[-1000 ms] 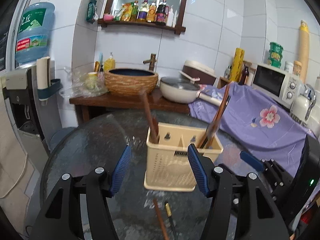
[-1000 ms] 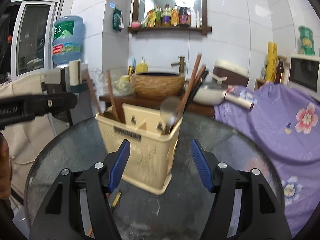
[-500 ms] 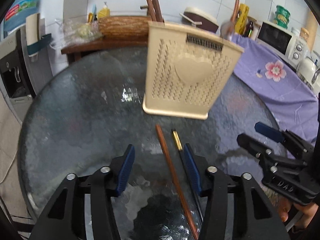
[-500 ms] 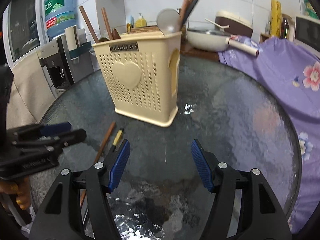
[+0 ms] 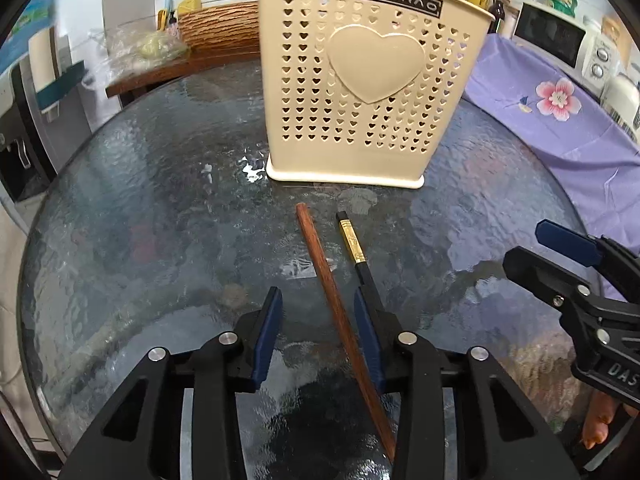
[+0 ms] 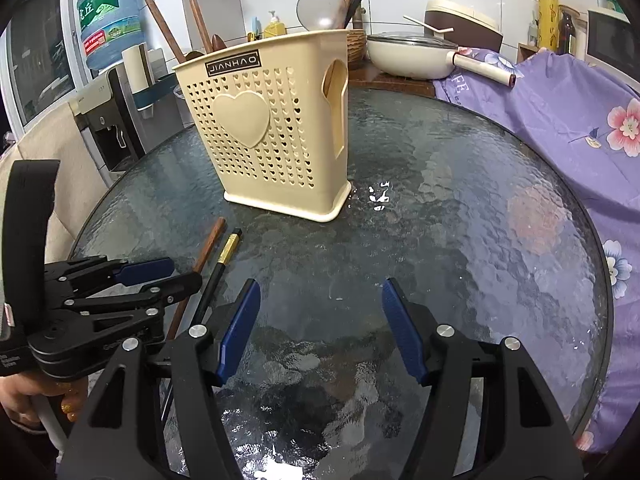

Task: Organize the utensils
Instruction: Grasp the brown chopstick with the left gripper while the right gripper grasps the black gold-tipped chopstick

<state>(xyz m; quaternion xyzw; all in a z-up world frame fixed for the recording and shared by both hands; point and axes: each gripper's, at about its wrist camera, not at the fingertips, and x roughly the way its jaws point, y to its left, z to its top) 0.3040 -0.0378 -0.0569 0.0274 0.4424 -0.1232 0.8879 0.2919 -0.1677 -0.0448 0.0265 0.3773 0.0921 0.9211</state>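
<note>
On rippled glass table [image 5: 132, 216]: left tongs [image 5: 318, 330] closing, straddling wooden chopstick [image 5: 324, 264]; right tongs [image 6: 320, 332] released.

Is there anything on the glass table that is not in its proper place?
Yes. A brown wooden chopstick and a black, gold-banded chopstick lie loose on the glass table before the cream utensil holder, which already holds other utensils.

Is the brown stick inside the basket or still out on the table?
Out. The brown wooden chopstick lies flat on the round glass table, in front of the cream plastic basket.
</note>
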